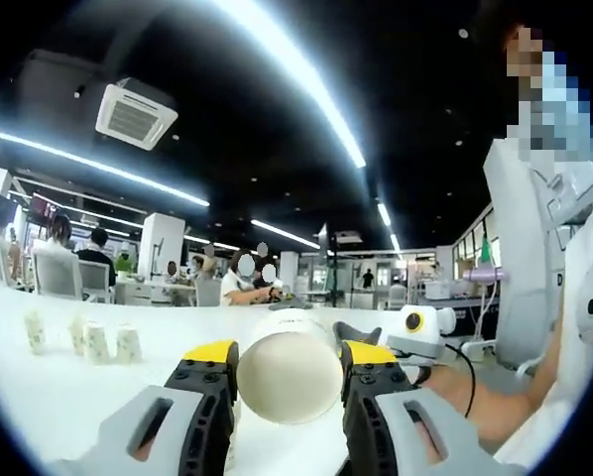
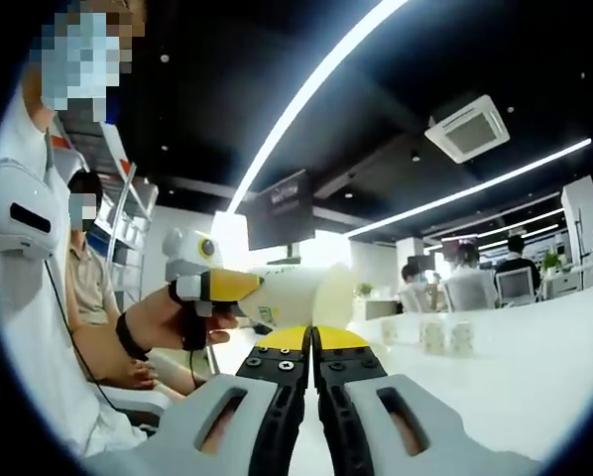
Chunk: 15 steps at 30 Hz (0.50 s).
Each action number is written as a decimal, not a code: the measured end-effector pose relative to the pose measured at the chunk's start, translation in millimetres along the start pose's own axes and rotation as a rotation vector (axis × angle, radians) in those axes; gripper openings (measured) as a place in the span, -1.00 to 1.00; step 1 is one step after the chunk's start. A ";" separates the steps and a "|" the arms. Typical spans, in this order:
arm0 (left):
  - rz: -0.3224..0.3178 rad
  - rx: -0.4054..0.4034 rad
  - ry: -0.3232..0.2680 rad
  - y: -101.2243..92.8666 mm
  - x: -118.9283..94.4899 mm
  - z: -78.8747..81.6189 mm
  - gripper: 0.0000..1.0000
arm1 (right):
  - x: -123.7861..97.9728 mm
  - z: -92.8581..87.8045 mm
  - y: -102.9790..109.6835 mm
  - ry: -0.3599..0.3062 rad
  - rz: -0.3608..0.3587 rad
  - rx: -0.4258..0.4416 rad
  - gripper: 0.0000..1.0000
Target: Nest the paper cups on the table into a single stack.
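- Left hand-held gripper (image 1: pixel 289 369) clamps a paper cup (image 1: pixel 289 375) sideways above the bench (image 1: pixel 39 397); right hand-held gripper (image 2: pixel 311 339) is closed, empty
- More cups (image 1: pixel 96 342) stand far off on the bench
- Light, thin-walled, easily crushed: grip gently mid-wall

Left gripper (image 1: pixel 289 369) clamped on a cup (image 1: pixel 289 375), bottom facing the camera, yellow-tipped jaws pressing both sides. Right gripper (image 1: pixel 415 332) just behind at right, held by a hand (image 1: pixel 475 407). White table (image 1: pixel 39 397) below. Four small cups (image 1: pixel 83 339) standing in a loose row at far left, well apart from the held one. Seated people (image 1: pixel 239 283) beyond the table. Ceiling lights (image 1: pixel 296 69) above.
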State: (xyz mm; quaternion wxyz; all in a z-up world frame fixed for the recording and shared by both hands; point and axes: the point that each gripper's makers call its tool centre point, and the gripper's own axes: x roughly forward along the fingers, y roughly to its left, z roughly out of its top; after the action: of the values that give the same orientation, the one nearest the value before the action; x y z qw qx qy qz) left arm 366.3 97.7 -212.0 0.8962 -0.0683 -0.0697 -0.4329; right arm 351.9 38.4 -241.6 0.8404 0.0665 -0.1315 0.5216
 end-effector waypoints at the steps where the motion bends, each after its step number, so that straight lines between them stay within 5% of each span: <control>1: 0.001 -0.007 -0.002 0.6 -0.3 -0.3 -0.12 | 0.2 0.5 -0.1 -0.002 -0.001 -0.002 -0.96; 3: -0.001 -0.029 -0.018 1.5 -0.8 0.6 -0.13 | 0.6 3.9 0.1 -0.020 -0.001 0.006 -0.95; 8: -0.026 -0.089 -0.064 1.2 -3.0 9.7 -0.13 | 1.6 -5.8 -7.5 0.025 -0.024 0.053 -0.36; 15: -0.185 -0.225 -0.120 -25.2 -3.3 24.2 -0.13 | 6.8 -3.5 16.9 0.011 0.114 0.119 -0.16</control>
State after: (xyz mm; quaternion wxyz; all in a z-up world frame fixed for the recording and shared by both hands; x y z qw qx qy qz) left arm 342.8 89.1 -187.3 0.8332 -0.1874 -0.0804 -0.5139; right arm 340.3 52.7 -243.4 0.8045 0.1057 -0.0993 0.5760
